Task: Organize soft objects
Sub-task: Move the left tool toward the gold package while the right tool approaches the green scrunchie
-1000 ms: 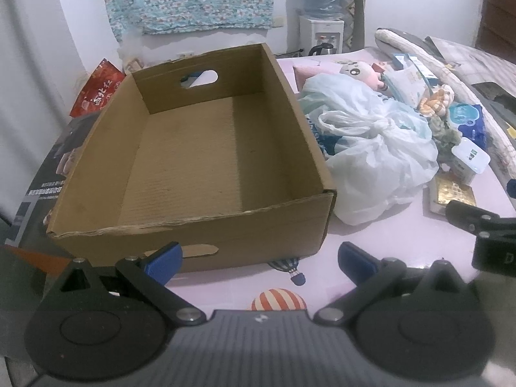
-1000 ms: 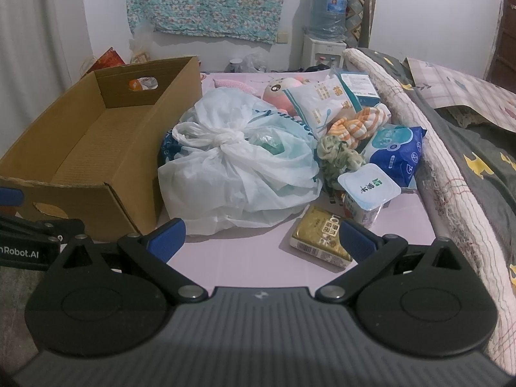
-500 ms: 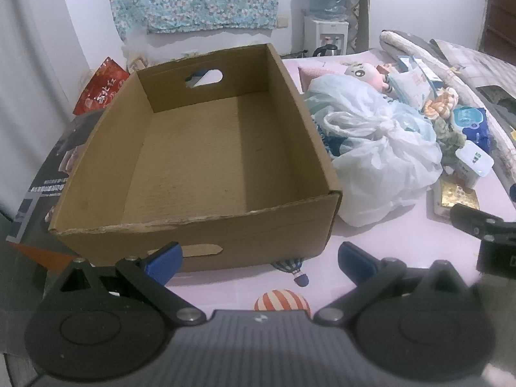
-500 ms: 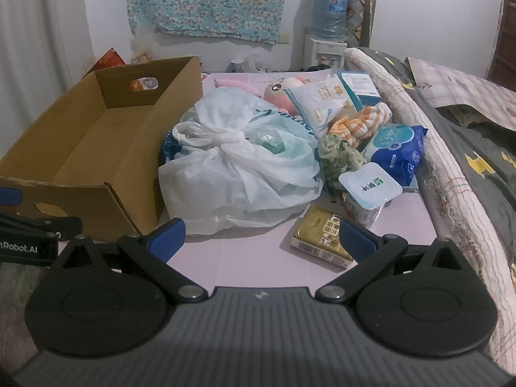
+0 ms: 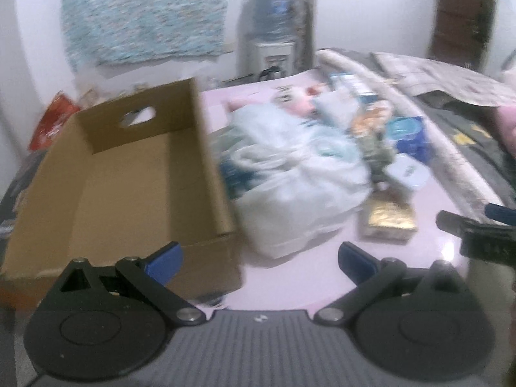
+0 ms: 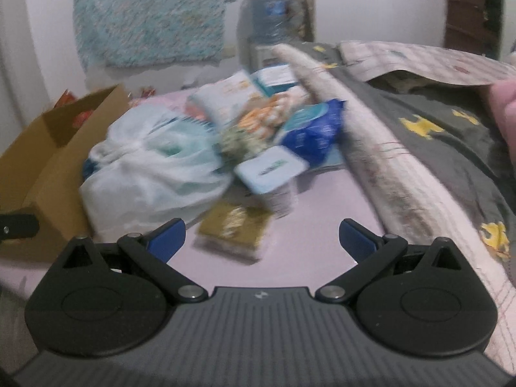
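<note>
Both my views have swung right and blurred since before. My left claw and right claw gape wide, empty. The tied plastic bag lies just right of the cardboard box; only the left view shows the box's bare floor.

Both my views smear with motion blur: the plastic bag and the far wall cloth lose their detail. Light is soft, dim indoor, no glare, faint shadows. Fisheye bends the edges; my gripper bodies near the lens stay sharp.

Both cameras look forward low over the bed — left faces the box, right the pile; both catch the white bag.
</note>
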